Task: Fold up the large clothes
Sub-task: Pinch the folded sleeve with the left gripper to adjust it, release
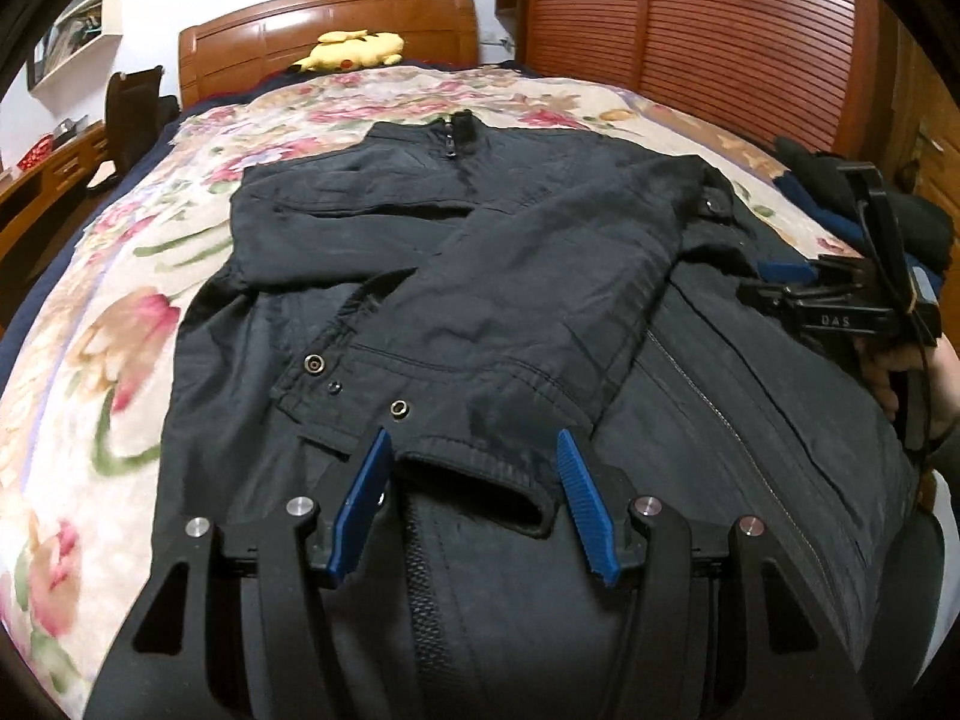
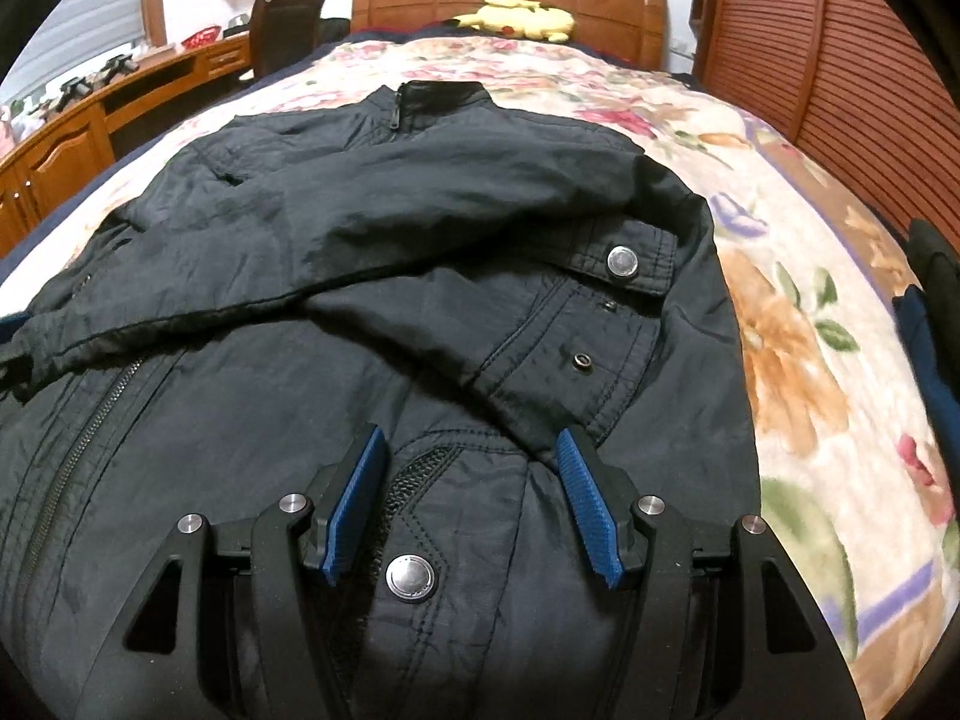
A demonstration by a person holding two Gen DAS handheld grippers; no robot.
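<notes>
Black jacket point(image 1: 456, 276) is lying front-up on the floral bedspread point(image 1: 120, 324) of the bed, collar toward the headboard point(image 1: 336, 30), both sleeves crossing over its chest. Left tool point(image 1: 471, 450) is hovering low over a sleeve cuff point(image 1: 480, 468), blue pads spread and gripping nothing. Right tool point(image 2: 471, 450) is hanging over the jacket's lower front near a snap button point(image 2: 410, 577), likewise spread wide.
</notes>
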